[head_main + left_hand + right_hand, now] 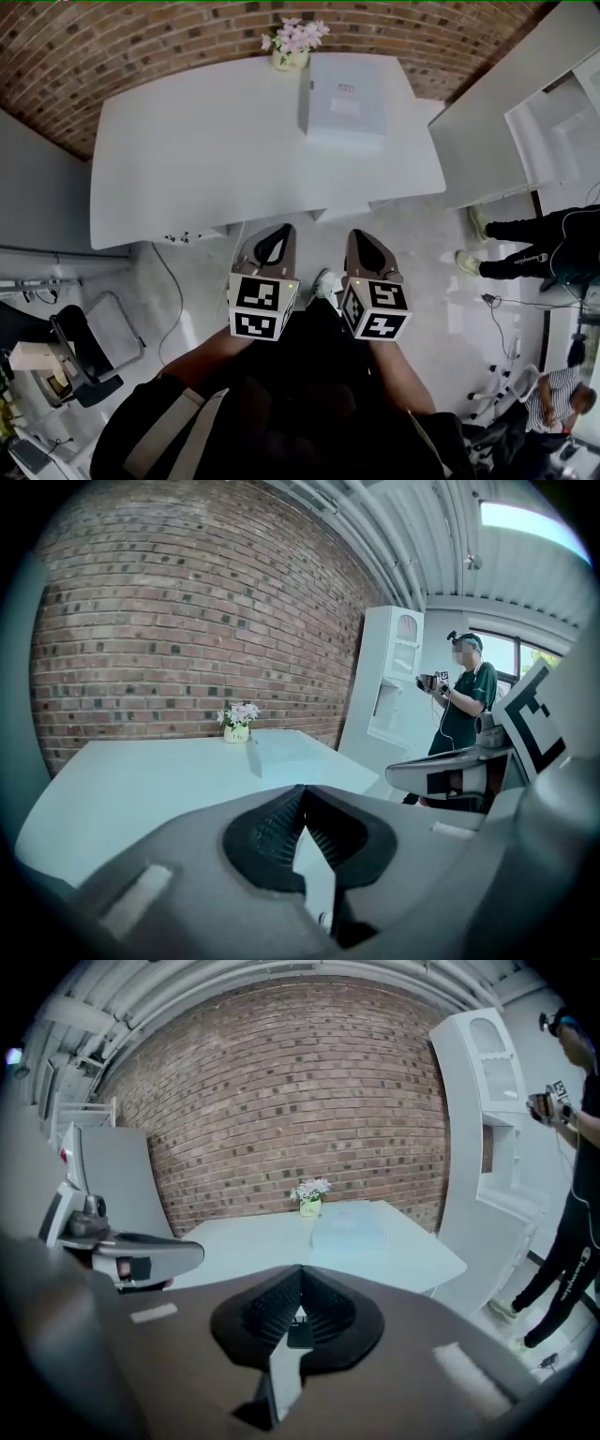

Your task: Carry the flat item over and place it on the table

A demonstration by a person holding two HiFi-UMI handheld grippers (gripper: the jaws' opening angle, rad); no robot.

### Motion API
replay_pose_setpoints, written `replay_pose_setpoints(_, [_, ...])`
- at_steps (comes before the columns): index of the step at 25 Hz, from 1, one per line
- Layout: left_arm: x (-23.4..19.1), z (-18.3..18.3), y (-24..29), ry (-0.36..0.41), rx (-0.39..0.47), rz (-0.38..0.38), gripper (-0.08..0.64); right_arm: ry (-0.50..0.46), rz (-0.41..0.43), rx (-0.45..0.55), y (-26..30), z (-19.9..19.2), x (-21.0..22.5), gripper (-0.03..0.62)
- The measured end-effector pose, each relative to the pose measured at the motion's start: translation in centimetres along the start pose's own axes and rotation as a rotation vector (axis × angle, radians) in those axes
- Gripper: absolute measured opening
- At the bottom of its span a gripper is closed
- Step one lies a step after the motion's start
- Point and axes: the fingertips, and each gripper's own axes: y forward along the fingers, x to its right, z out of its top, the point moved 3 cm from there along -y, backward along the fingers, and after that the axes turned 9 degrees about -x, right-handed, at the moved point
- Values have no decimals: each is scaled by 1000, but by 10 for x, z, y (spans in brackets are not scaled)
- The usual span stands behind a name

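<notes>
A red brick wall (pixel 141 56) stands behind a big white table (pixel 206 150). The flat white box (pixel 343 101) lies on the far end of the table. It is just beside a little pot of pink flowers (pixel 292 42), which sits at the table's far edge by the wall. A tall white cupboard (pixel 487 1101) stands to the right of the table.

The left tongs (pixel 281 232) and the right tongs (pixel 361 238) are side by side, close to the person's body. They are on the near side of the table, well apart from the box. Both tongs are closed tight and hold nothing. Another person (pixel 534 248) in dark clothes stands on the floor off to the right.
</notes>
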Motion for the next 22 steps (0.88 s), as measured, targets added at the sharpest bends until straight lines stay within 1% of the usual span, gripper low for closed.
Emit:
replay_pose_setpoints(4, [-3,-13,-5,27,-11,-30,2,24,-36,3,-11,-10,-11,0])
replay_pose_setpoints(8, [5,-16,-12,52,1,-57,2,38,-54,15,-26,-20,-17,0])
replay_pose_setpoints(15, [32,-15,-13,101,20,-90,2,75,-76,29,-51,-39,-5,0])
replay_pose_setpoints(18, [44,-18,-11,117,19,-91,2,87,-71,20,-57,-50,1,0])
replay_pose_setpoints(22, [56,-27,-9,153,-6,-85,2,140,-37,13,-58,-64,8,0])
